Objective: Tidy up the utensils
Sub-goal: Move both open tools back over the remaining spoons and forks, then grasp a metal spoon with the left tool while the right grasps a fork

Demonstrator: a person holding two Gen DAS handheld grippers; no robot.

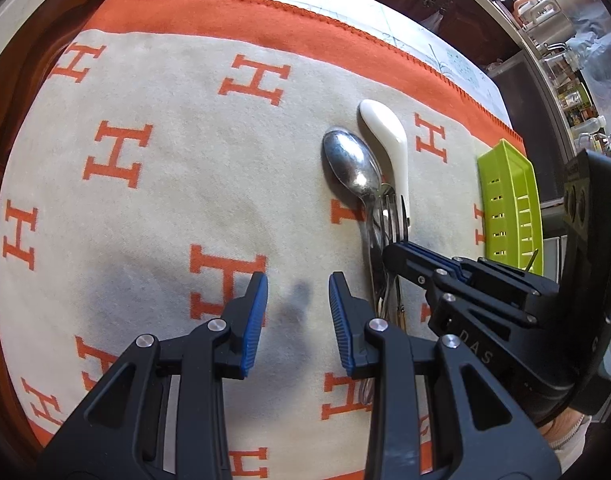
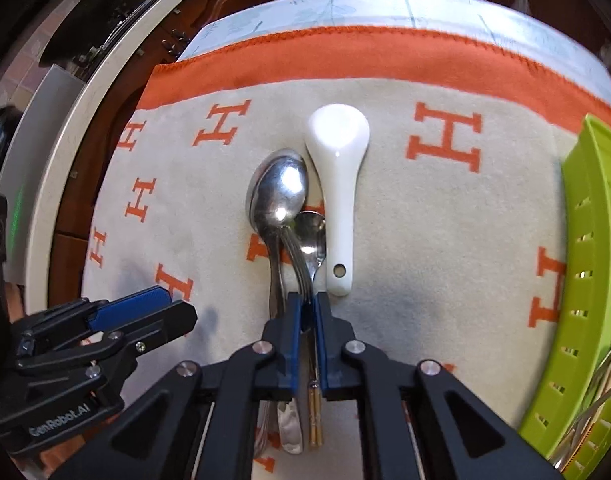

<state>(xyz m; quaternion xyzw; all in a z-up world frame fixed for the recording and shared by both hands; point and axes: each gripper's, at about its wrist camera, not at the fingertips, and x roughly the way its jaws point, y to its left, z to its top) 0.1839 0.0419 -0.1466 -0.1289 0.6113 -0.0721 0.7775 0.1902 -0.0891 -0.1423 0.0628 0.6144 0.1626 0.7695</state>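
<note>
An orange-lettered cloth (image 2: 445,240) is being used as the base. A green basket (image 2: 585,280) is sitting at its right edge. A utensil cluster (image 2: 289,216) is lying mid-cloth, gripped by the right gripper (image 2: 308,312). The left gripper (image 1: 297,304) is being held apart, empty.

Shiny metal spoon (image 2: 279,194), glossy white ceramic-looking spoon (image 2: 337,152), matt fuzzy cloth (image 2: 445,240), smooth green plastic basket (image 2: 589,240).
</note>
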